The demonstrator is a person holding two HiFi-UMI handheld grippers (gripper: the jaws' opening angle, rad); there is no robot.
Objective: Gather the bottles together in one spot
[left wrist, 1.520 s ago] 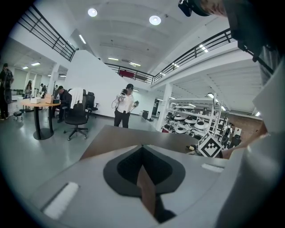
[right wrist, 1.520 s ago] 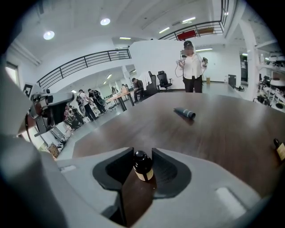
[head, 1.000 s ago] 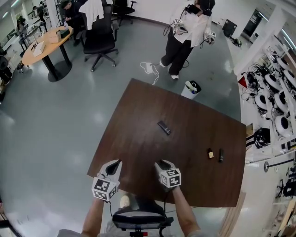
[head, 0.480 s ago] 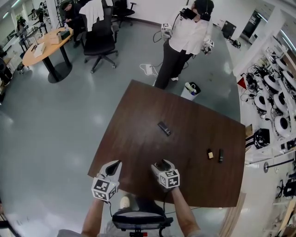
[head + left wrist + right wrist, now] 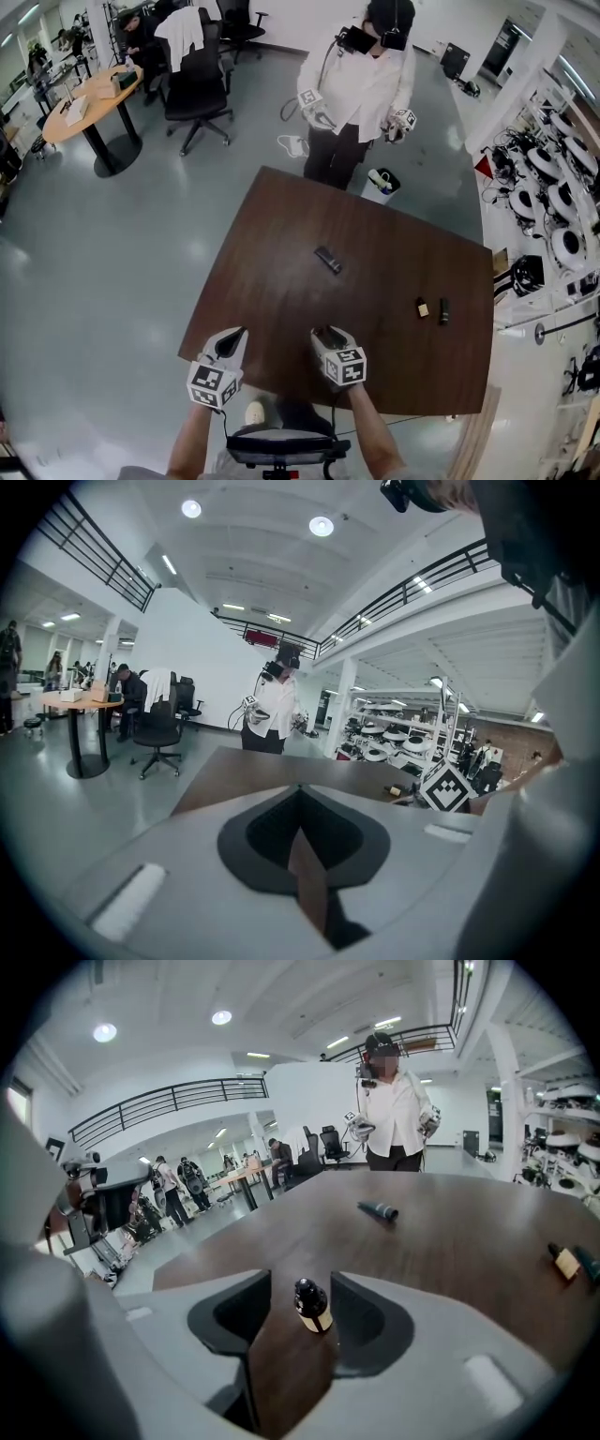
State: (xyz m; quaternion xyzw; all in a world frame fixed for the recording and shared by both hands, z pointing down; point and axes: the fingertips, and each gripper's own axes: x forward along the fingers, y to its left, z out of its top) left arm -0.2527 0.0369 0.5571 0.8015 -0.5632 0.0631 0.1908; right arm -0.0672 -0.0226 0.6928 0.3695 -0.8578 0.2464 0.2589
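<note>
Small dark bottle (image 5: 312, 1305) upright on table (image 5: 450, 1241), fingers (image 5: 366, 1321) just opened, clear either side

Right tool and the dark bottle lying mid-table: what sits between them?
Right gripper view: a small bottle stands upright between the right tool's jaws, which have just been opening; beyond, bare table up to the lying bottle.

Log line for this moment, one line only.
right gripper: jaws just opened, bottle upright between, untouched | left gripper: shut, empty | other bottles: scattered on table
</note>
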